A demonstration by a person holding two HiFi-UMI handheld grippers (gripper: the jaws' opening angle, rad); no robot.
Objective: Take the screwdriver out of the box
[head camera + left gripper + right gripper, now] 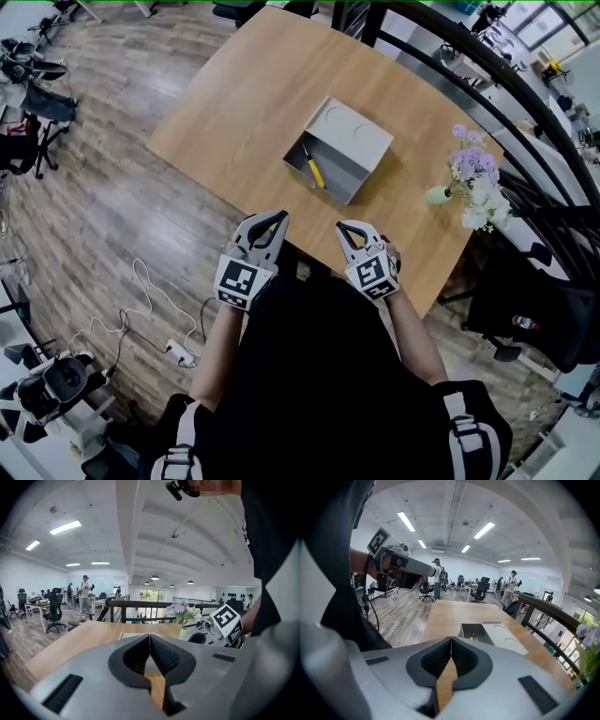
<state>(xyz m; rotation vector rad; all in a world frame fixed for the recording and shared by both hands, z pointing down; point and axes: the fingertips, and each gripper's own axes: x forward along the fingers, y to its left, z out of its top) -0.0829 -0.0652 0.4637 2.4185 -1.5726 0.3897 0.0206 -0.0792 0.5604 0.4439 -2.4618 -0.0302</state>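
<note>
A grey box (359,169) stands open on the wooden table (244,103), its pale lid (349,130) leaning back on the far side. Inside lies a screwdriver (314,170) with a yellow handle. Both grippers hover at the table's near edge, short of the box. The left gripper (276,222) is shut, its jaws touching with nothing between them. The right gripper (348,229) is shut and empty too. In the right gripper view the box (480,632) shows ahead, a yellow bit of the screwdriver (471,638) just visible. The left gripper (149,637) points over the table.
A pale green vase of purple and white flowers (473,178) stands near the table's right edge. A black railing (487,66) runs behind the table. Cables and a power strip (178,353) lie on the wood floor at left. Office chairs and people are far off.
</note>
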